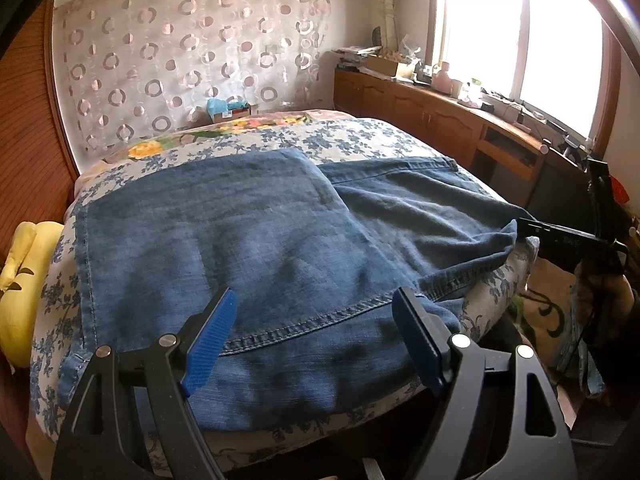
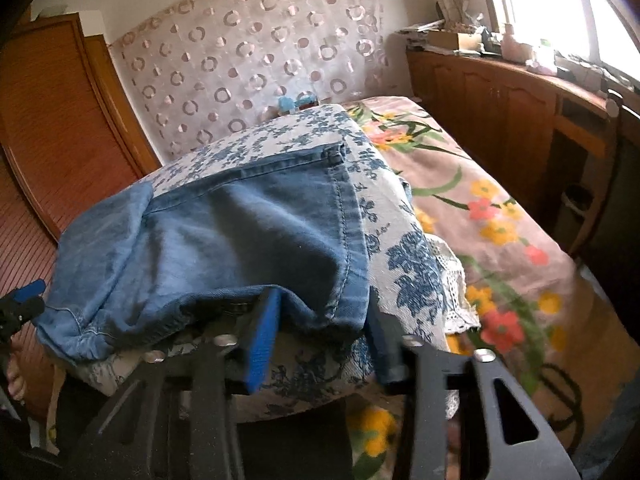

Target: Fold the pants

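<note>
Denim covers most of the bed in both views: the pants [image 1: 248,232] lie spread over a blue-flowered cover [image 1: 352,136], already doubled once, with one layer's edge running diagonally through the middle of the left wrist frame.

My left gripper [image 1: 316,336] hovers at the bottom of that frame over the stitched hem, jaws released and wide, with nothing pinched between the blue pads.

My right gripper [image 2: 320,340] sits at the lower centre of its own frame, under the near right corner of the pants [image 2: 224,240]. The denim edge drapes down between its jaws, which stand partly closed, but I cannot see the pads pressing on the cloth yet, so I count it as not gripped. In the left wrist view the same gripper shows at the right edge, meeting the corner of the fabric.

To do this step well, I judge I should slide the right jaws further in until both layers of the corner sit between the pads, then clench. The left should take the hem at the matching spot, so both corners lift level and the fold lands square rather than skewed. Pinching the flowered cover along with the denim is the main risk.
</note>
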A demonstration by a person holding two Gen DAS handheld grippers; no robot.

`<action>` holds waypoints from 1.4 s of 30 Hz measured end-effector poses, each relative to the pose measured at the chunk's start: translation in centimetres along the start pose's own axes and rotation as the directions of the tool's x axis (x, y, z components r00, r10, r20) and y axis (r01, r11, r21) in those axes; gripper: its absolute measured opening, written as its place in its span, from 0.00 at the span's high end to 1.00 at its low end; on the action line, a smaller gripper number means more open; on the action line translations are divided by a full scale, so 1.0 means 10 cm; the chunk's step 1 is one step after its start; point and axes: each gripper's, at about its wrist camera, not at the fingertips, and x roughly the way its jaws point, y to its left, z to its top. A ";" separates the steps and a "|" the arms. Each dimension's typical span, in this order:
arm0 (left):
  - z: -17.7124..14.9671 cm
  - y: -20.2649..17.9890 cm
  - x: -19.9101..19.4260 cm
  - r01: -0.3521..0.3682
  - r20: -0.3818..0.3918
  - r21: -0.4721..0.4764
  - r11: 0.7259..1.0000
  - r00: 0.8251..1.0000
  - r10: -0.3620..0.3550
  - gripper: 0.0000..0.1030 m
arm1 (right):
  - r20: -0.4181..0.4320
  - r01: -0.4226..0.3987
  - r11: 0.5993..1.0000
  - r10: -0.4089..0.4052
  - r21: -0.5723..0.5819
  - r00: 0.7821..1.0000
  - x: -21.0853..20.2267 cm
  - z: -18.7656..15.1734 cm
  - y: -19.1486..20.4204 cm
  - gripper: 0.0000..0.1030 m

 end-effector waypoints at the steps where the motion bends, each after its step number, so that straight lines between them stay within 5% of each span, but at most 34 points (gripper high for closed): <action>1: 0.00 0.00 -0.01 0.000 0.002 -0.001 1.000 1.000 0.000 0.22 | 0.002 0.002 1.000 -0.002 -0.007 1.000 0.01 0.00 0.02 0.73; 14: 0.01 0.06 -0.09 -0.006 0.012 -0.017 1.000 1.000 0.006 0.22 | 0.011 0.003 1.000 -0.003 -0.016 1.000 0.08 0.00 0.07 0.81; 24: 0.05 0.15 -0.20 -0.024 0.037 -0.033 0.999 0.999 0.026 0.22 | 0.125 -0.099 0.988 0.114 -0.122 0.986 -0.23 0.35 0.49 0.84; 33: 0.05 0.35 -0.41 -0.052 0.079 -0.072 0.996 0.995 0.058 0.22 | 0.190 -0.210 0.922 0.281 -0.324 0.941 -0.44 0.71 1.32 0.84; 42: -0.04 0.63 -0.59 -0.081 0.095 -0.123 0.989 0.991 0.093 0.22 | 0.144 -0.349 0.817 0.456 -0.459 0.879 -0.30 0.85 2.19 0.84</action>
